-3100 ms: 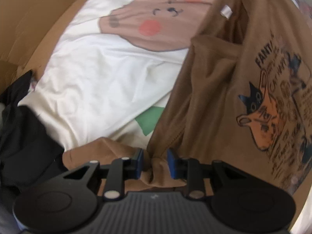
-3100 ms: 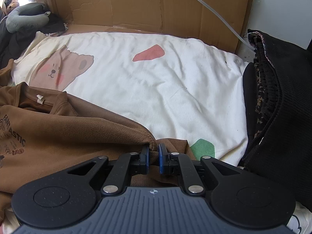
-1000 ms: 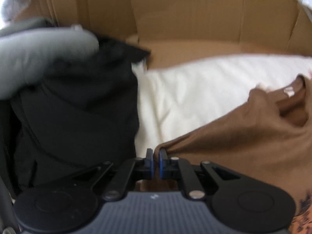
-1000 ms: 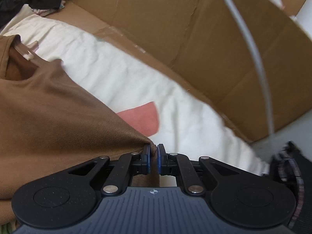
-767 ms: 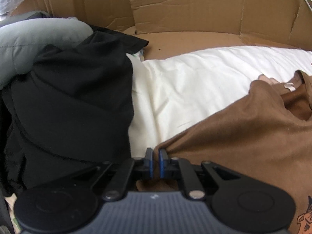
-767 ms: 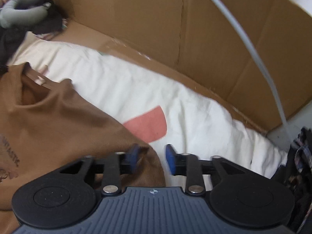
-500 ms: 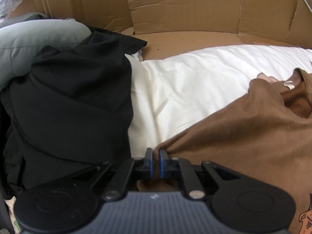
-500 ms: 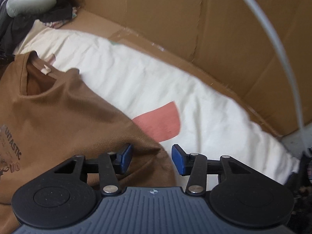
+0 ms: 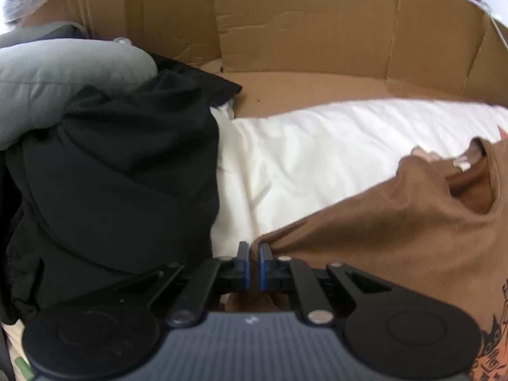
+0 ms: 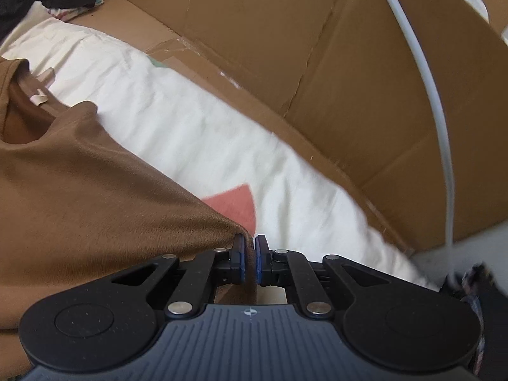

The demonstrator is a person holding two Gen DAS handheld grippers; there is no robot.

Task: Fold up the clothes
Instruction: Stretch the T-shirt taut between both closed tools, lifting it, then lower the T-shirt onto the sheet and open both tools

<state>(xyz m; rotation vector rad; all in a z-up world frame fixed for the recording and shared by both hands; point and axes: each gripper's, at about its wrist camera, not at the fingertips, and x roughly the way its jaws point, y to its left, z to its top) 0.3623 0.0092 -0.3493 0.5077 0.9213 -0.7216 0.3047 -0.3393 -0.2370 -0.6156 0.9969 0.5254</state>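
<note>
Both closed on cloth: left gripper (image 9: 252, 262) pinched brown T-shirt (image 9: 365, 235) edge, right gripper (image 10: 249, 260) pinched its other edge (fabric taut), over white sheet (image 10: 197, 139), black clothes pile (image 9: 120, 190) left.

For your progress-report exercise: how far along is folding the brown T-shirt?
Done: the brown T-shirt lies spread over the white sheet, neckline open. In hand: left gripper and right gripper each pinch an edge. Left: no fold shows yet; the black garments remain heaped.
</note>
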